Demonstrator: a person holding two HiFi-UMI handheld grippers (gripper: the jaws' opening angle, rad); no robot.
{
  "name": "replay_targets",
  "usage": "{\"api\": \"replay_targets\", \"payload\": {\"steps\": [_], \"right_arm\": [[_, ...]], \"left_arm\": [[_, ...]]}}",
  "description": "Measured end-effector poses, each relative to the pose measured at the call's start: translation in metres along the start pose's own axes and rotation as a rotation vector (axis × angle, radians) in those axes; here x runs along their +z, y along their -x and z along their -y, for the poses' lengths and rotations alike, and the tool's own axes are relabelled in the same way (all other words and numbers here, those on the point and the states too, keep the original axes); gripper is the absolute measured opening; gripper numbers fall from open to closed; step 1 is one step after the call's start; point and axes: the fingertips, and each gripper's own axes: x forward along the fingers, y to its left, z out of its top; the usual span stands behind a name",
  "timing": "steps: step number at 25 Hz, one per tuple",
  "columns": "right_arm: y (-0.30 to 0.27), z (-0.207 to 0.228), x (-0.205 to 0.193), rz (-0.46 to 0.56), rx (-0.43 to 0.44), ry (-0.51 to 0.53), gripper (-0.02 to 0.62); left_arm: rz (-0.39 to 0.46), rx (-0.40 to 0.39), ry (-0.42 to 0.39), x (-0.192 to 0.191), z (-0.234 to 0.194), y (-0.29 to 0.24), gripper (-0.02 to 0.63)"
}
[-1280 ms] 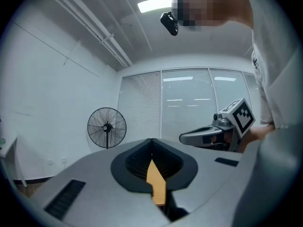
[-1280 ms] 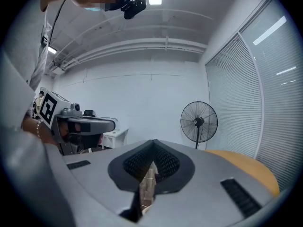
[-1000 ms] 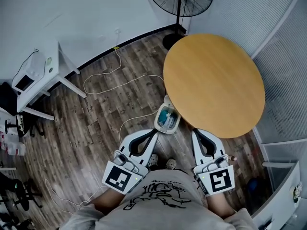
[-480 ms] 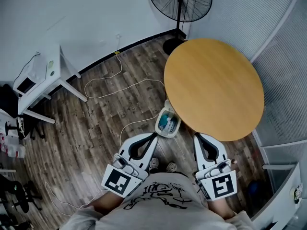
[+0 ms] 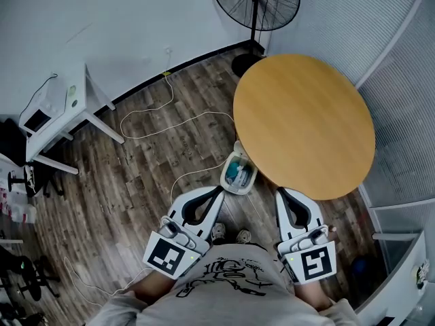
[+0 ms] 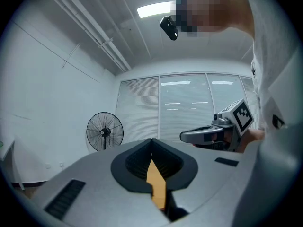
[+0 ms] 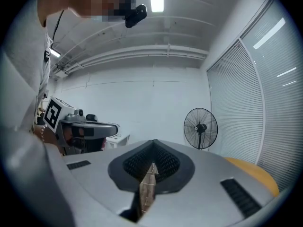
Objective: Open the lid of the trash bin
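In the head view a small white trash bin (image 5: 238, 173) stands on the wood floor at the near edge of the round table (image 5: 304, 121). I see teal and white things inside it through its top. My left gripper (image 5: 219, 191) hovers just below and left of the bin, with its jaws together and nothing between them. My right gripper (image 5: 279, 193) hangs to the bin's right, under the table's rim, also shut and empty. Both point away from my body. The left gripper view shows its own shut jaws (image 6: 151, 141) and the right gripper (image 6: 213, 134) beyond.
A standing fan (image 5: 255, 2) is at the back by the wall. A white side table (image 5: 58, 111) with a device is at the left. A white cable (image 5: 163, 121) trails over the floor toward the bin. My shoes (image 5: 230, 233) are just below it.
Both grippers have sunk slightly toward my body in the picture, and the view has shifted a little. The bin has not moved.
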Motion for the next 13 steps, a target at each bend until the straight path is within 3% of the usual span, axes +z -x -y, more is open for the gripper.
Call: {"api": "replay_targets", "payload": {"steps": [13], "right_arm": [[-0.0013, 0.0041, 0.0021, 0.008, 0.007, 0.009, 0.006]], "left_arm": [[-0.008, -0.004, 0.008, -0.0004, 0.0001, -0.0052, 0.015]]}}
